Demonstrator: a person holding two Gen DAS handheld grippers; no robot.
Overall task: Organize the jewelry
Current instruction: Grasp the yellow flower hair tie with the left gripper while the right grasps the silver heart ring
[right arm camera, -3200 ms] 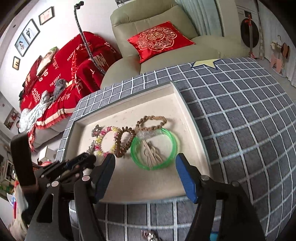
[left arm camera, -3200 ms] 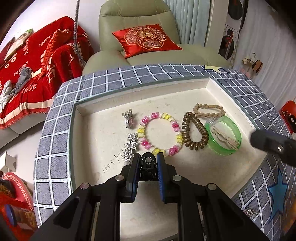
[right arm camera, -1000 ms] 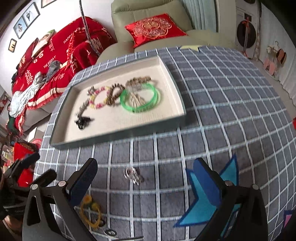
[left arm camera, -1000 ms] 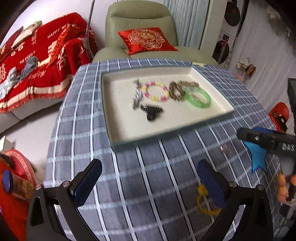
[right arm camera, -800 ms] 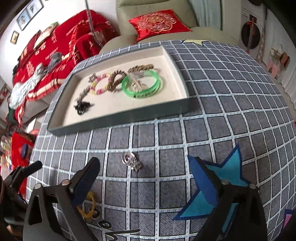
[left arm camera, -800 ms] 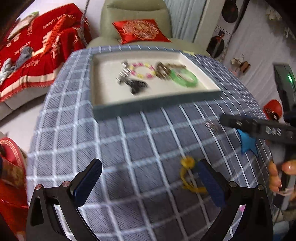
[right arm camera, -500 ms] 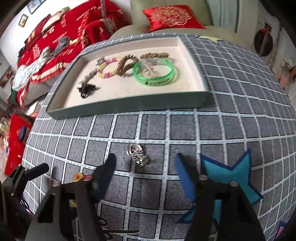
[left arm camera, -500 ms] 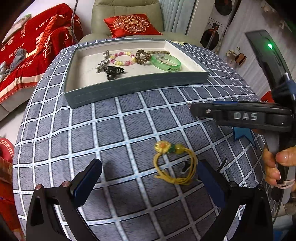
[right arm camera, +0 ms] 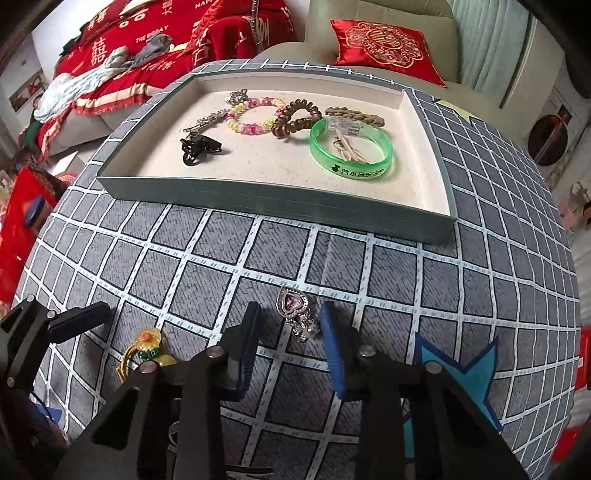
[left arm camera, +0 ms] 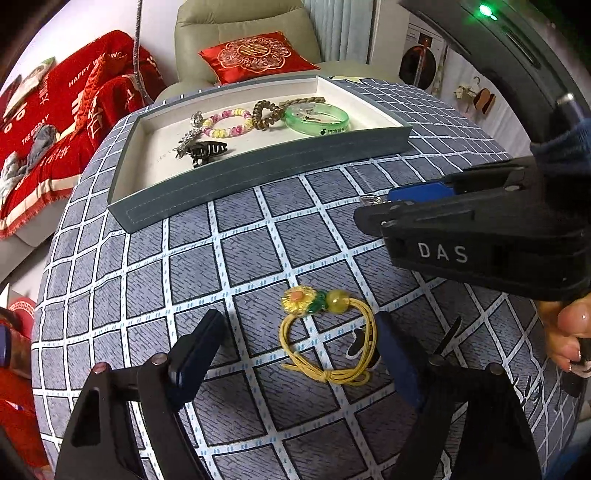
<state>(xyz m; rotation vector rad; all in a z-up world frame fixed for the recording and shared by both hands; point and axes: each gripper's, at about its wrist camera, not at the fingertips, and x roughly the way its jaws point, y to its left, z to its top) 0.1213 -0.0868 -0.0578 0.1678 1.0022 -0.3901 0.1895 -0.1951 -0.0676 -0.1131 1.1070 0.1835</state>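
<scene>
- Grey checked cloth (right arm camera: pixel 207 266) with white grid lines covers the table; behind it stand a pale armchair (left arm camera: pixel 243 33) with a red embroidered cushion (left arm camera: pixel 255 55) and a sofa under a red throw (left arm camera: pixel 55 110).
- Tray (right arm camera: pixel 280 206), grey-walled with a cream floor, sits on the far part of the cloth.
- Tray contents, seen from the right wrist: a black claw clip (right arm camera: pixel 197 146), a silver brooch (right arm camera: pixel 207 120), a pink-and-yellow bead bracelet (right arm camera: pixel 255 112), a brown coil bracelet (right arm camera: pixel 295 118), a braided band (right arm camera: pixel 354 114) and a green bangle (right arm camera: pixel 351 151) lying around a pale hairpin.
- Left gripper (left arm camera: pixel 295 347): jaws wide and closing, pads straddling a yellow hair tie (left arm camera: pixel 327 336) with a flower charm that lies flat on the cloth; neither pad presses on it.
- Right gripper (right arm camera: pixel 290 332): jaws about 1/3 open and closing, with a silver ring (right arm camera: pixel 297 314) bearing a pink heart stone between them; a gap shows on each side of the ring, which rests on the cloth near the tray's front wall.
- Blue star patch (right arm camera: pixel 461 373) on the cloth lies just right of the right gripper.
- Fingers (left arm camera: pixel 569 332) of the person's hand show at the right edge of the left wrist view.
</scene>
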